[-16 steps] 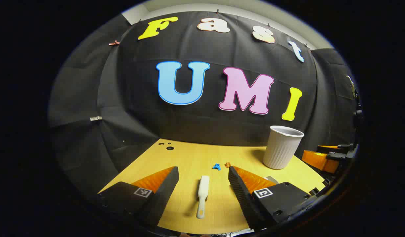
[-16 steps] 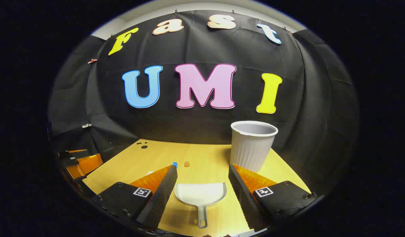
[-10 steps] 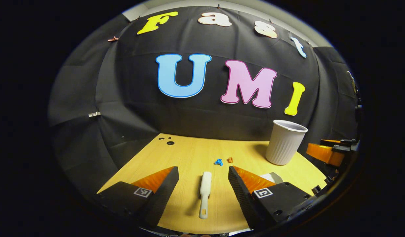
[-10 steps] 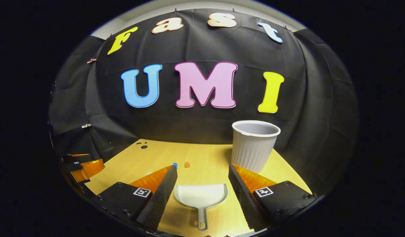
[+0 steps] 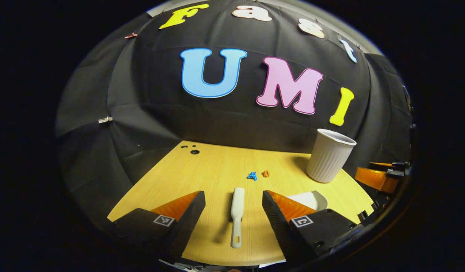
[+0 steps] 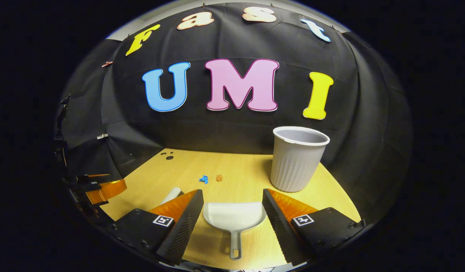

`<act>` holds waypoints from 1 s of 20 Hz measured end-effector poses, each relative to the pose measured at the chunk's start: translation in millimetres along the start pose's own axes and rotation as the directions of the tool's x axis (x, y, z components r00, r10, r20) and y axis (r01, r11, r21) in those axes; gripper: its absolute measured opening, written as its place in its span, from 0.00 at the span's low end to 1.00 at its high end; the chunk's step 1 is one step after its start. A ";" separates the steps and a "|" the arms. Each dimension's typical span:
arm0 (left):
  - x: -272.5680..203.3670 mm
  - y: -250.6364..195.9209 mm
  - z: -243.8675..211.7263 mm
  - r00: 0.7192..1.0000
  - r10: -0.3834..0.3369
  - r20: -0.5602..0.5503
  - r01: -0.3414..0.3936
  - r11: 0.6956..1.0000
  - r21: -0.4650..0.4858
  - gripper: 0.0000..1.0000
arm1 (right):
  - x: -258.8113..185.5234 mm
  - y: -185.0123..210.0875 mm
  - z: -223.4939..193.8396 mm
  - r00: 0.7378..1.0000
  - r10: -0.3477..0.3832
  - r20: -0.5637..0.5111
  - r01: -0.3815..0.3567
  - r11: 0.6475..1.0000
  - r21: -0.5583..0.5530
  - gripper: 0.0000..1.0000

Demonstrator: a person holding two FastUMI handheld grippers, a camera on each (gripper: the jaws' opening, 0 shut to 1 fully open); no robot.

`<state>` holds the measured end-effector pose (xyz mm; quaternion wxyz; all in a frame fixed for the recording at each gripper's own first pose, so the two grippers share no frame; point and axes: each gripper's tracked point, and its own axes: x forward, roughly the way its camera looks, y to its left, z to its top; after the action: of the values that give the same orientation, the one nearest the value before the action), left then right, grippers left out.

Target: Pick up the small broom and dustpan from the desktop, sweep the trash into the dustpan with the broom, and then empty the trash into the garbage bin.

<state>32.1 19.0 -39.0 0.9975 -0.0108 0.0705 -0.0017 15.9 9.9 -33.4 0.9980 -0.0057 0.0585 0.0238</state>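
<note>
A small white broom (image 5: 237,211) lies on the wooden desktop (image 5: 217,170), handle toward me, between the spread fingers of my left gripper (image 5: 234,200), which is open and above it. A white dustpan (image 6: 234,217) lies flat with its handle toward me, between the fingers of my open right gripper (image 6: 233,200). Two bits of trash, a blue one (image 5: 251,175) and an orange one (image 5: 266,173), rest mid-table beyond both tools. The broom's tip (image 6: 172,195) peeks past the right gripper's left finger. The dustpan's edge (image 5: 309,199) shows behind the left gripper's right finger.
A ribbed grey garbage bin (image 6: 297,158) stands upright at the back right of the desktop, also the bin (image 5: 328,155) in the left gripper view. Small dark holes (image 5: 194,152) mark the far left corner. Black cloth walls close off the back and sides.
Both grippers have tilted down and drawn slightly closer over the table; broom and dustpan now show fully between their fingers. Nothing on the desk has moved.
</note>
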 end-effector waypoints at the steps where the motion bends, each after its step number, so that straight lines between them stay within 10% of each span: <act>1: 4.2 -0.7 -2.5 1.000 -0.006 -0.016 0.006 1.000 -0.002 0.96 | 2.0 0.0 -3.2 1.000 0.001 -0.011 -0.001 1.000 -0.004 0.98; 9: 49.0 -8.6 -45.5 0.969 -0.037 -0.243 0.026 0.999 -0.047 0.96 | 21.7 -19.3 -41.6 0.987 -0.021 -0.162 0.020 1.000 -0.009 0.98; 20: 118.2 -3.9 -138.3 0.817 0.011 -0.577 0.023 0.998 0.053 0.96 | 46.0 -39.9 -87.0 0.951 -0.002 -0.310 0.021 0.998 0.057 0.98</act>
<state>129.7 11.7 -192.5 0.9291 0.0186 0.3691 -0.0100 53.3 -29.0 -124.9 0.9763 0.0202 0.2149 0.0150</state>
